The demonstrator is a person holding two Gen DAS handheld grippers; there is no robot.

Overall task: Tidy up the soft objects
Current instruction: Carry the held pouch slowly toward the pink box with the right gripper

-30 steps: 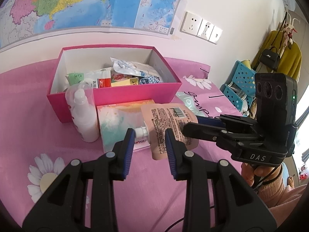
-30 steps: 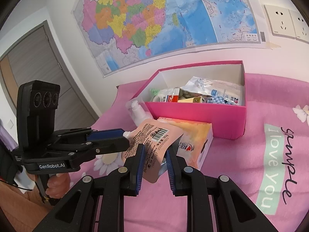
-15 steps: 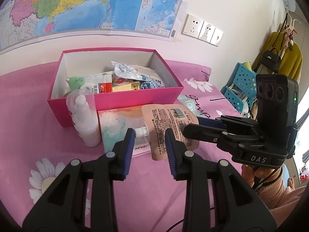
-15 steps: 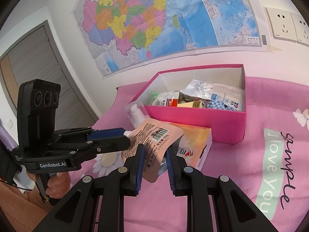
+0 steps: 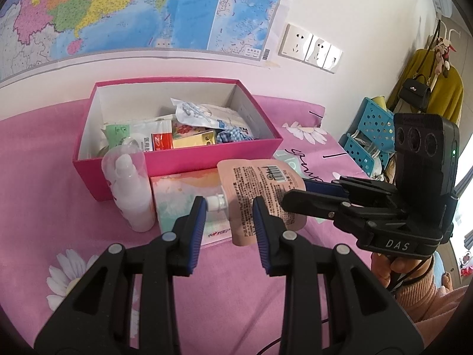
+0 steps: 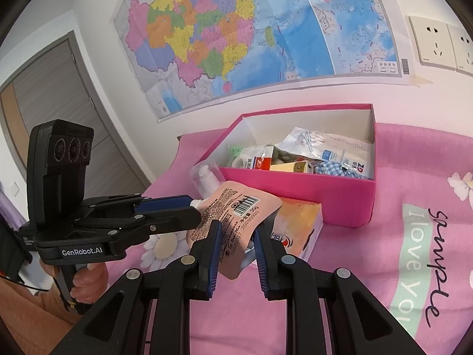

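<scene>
A peach soft pouch (image 5: 260, 195) with a white cap and barcode hangs above the pink cloth. My right gripper (image 6: 235, 247) is shut on the pouch (image 6: 236, 216) at its lower part. My left gripper (image 5: 227, 219) is open, its blue pads either side of the pouch's cap end, not clamping it. The pink box (image 5: 183, 159) behind holds several soft packets. The box also shows in the right wrist view (image 6: 295, 183).
A tissue pack (image 5: 183, 195) and a white pump bottle (image 5: 130, 189) lie in front of the box. The table carries a pink cloth with daisies (image 6: 414, 236). Blue baskets (image 5: 369, 136) stand to the right. A map hangs on the wall (image 6: 236, 44).
Both grippers and the pouch have risen slightly, so the view looks more down into the box. The grips have not changed.
</scene>
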